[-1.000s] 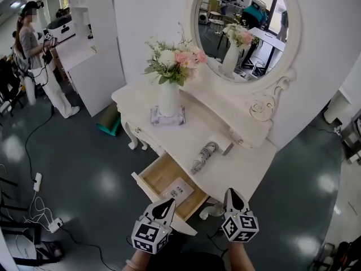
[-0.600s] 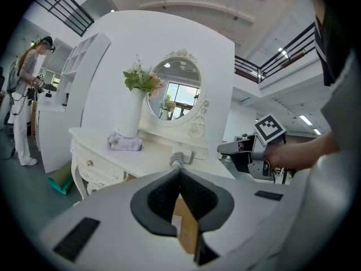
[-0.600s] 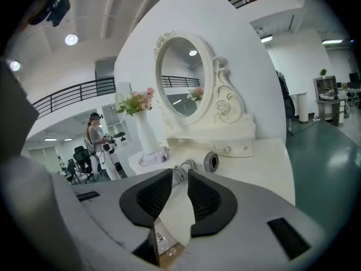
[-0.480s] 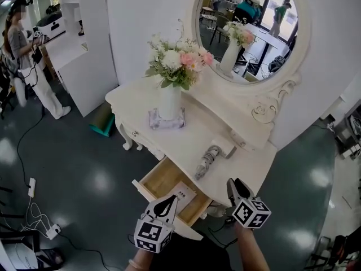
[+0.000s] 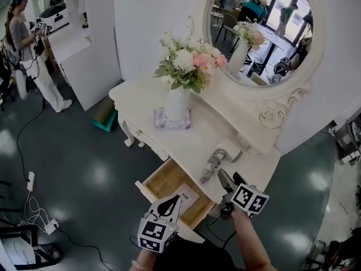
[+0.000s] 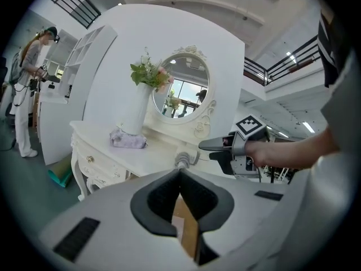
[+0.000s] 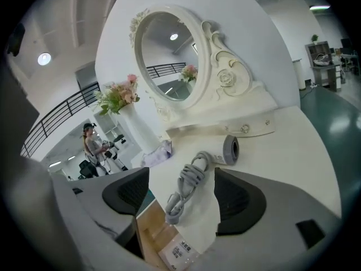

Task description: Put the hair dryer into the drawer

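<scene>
The grey-and-white hair dryer [image 5: 216,160] lies on the white dressing table [image 5: 186,145], its cord wound round the handle. Just below it the wooden drawer [image 5: 163,182] stands pulled out with a paper card [image 5: 181,195] inside. My right gripper [image 5: 227,178] hovers at the table's front edge, close behind the dryer. Its jaws are opening, and in the right gripper view the dryer [image 7: 224,150] and its cord lie ahead between the spread jaws, untouched. My left gripper [image 5: 168,205] hangs over the drawer's front, shut and empty. The left gripper view shows the dryer [image 6: 182,161] past its tips.
A white vase of flowers [image 5: 177,97] stands on a folded cloth [image 5: 172,119] at the table's back left. An oval mirror [image 5: 265,27] rises behind. A person [image 5: 22,44] stands far left by a white cabinet [image 5: 84,44]. Cables and a power strip [image 5: 31,180] lie on the floor.
My right gripper has moved forward to the table edge near the dryer, rolled, and its jaws have spread apart. The left gripper has shifted a little toward the drawer.
</scene>
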The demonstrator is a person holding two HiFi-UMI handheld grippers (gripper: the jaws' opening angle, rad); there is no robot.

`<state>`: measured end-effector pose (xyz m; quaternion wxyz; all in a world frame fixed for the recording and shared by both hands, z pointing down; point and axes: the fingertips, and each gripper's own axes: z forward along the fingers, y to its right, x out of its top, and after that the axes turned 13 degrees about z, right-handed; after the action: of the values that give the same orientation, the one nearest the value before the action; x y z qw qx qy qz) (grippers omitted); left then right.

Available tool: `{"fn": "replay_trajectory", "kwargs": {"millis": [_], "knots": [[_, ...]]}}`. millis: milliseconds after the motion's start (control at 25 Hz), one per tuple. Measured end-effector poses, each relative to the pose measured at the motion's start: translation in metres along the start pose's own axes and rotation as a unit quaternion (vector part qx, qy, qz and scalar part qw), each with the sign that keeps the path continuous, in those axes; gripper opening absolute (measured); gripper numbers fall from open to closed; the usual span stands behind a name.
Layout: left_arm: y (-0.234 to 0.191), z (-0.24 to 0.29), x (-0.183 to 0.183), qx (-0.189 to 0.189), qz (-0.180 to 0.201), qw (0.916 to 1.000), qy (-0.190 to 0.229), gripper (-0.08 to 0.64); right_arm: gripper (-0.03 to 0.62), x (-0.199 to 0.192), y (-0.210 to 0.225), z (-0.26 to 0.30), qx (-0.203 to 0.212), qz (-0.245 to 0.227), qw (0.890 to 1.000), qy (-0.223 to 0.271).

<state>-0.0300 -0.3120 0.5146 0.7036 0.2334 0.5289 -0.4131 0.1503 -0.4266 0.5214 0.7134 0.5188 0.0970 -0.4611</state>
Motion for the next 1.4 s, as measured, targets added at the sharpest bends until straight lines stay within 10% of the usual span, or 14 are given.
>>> {"fn": "replay_trajectory", "kwargs": {"millis": [1400], "knots": [[-0.049,0.078,-0.009,0.042,-0.025,0.9926,-0.111,-0.002,0.304,-0.029,0.043,0.125,-0.096,-0.01,0.993,-0.07]]}}
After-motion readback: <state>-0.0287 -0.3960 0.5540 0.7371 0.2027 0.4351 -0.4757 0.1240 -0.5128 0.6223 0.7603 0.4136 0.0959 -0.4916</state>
